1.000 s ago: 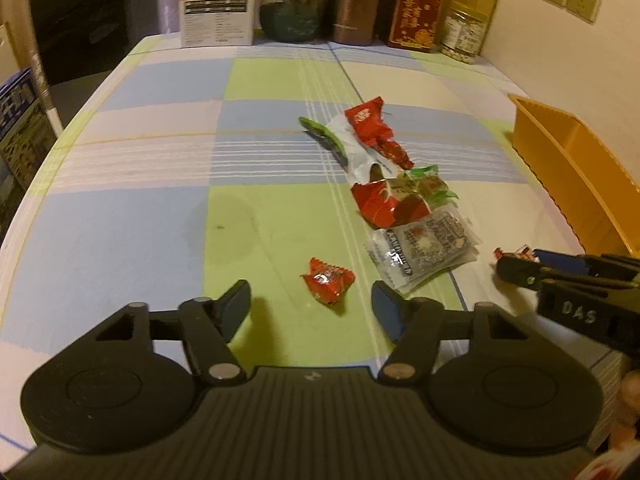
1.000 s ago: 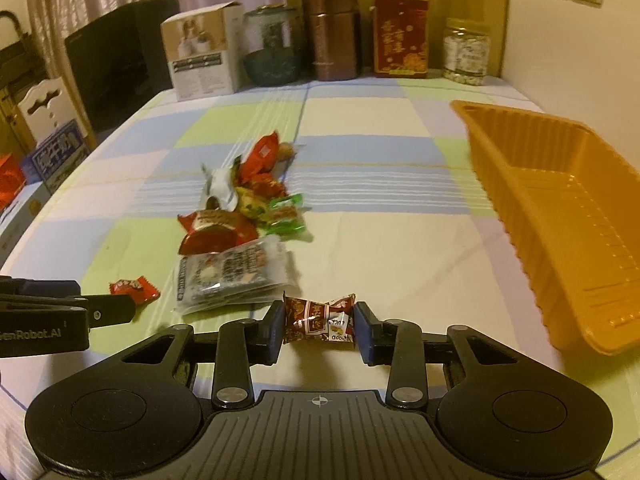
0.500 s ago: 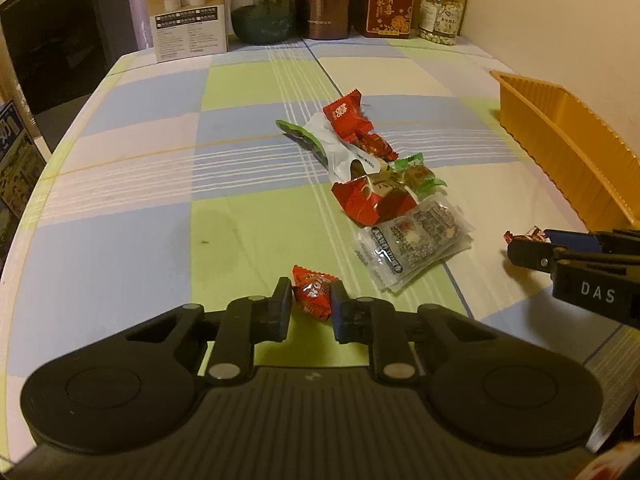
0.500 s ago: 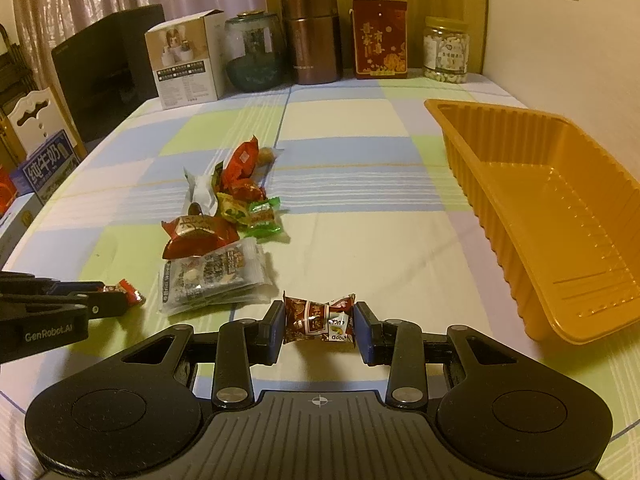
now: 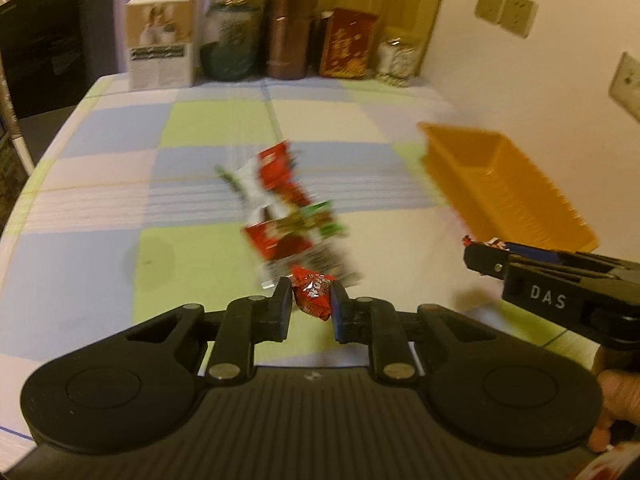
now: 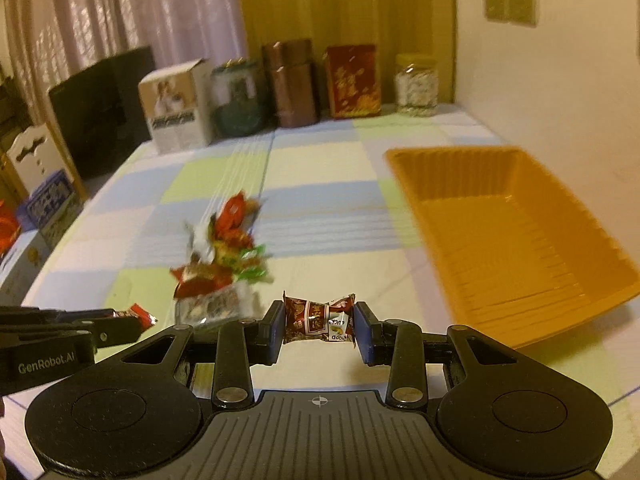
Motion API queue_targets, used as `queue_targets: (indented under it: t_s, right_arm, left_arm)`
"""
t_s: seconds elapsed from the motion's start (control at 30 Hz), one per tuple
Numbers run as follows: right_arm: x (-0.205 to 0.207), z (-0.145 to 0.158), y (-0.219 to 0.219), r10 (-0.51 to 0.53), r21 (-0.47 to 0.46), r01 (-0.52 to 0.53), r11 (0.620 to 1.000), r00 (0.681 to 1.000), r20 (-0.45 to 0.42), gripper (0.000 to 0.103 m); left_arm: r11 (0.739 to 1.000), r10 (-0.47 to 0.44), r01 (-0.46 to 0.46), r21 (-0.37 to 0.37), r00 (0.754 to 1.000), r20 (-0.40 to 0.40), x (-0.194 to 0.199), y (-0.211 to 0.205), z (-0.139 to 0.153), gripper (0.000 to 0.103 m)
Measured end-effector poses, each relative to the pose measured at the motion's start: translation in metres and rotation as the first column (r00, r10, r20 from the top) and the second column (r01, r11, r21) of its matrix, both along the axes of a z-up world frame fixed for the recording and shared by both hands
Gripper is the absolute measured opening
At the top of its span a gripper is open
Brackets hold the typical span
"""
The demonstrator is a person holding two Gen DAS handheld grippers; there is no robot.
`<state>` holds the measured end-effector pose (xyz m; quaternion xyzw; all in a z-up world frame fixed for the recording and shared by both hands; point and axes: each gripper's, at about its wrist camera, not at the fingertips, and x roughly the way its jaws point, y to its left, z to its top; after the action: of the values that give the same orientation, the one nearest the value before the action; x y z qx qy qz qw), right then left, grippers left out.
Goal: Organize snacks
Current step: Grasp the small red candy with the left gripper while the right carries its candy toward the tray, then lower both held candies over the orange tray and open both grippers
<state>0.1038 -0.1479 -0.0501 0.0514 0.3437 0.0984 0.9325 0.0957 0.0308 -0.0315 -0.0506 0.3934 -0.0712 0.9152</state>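
Red foil candy is pinched between the pads of the left gripper, jaws nearly together and held clear of the checked tablecloth; the right gripper clamps a brown twist-wrapped candy lengthwise, jaws set wider. Count: two grippers, one candy each, one blurred heap of crinkly wrapped snacks at 10 o'clock of the right gripper, exact number unreadable. One ribbed orange plastic tray, rectangular, sits at 2 o'clock, with five containers along the table's far edge: white carton, glass jar, brown canister, red box, clear jar.
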Motion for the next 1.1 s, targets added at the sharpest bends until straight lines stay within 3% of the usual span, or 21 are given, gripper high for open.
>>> queue_targets:
  t_s: [0.4,0.67,1.1]
  right_arm:
    - [0.002,0.037,-0.091,-0.172,0.028,0.171,0.985,0.984,0.037,0.037]
    - [0.017,0.029,-0.144,-0.225,0.024,0.225,0.974,0.974,0.012,0.037]
    - [0.042,0.010,-0.190,-0.267,-0.001,0.267,0.964,0.964,-0.008,0.037]
  left_arm:
    - [0.988,-0.135,0.137,-0.065,0.990,0.047,0.022,-0.095,0.031,0.018]
    - [0.973,-0.207,0.212,-0.088,0.976,0.059,0.043,-0.147,0.034,0.018]
    - [0.959,-0.269,0.272,-0.083,0.962,0.053,0.074,-0.198,0.018,0.018]
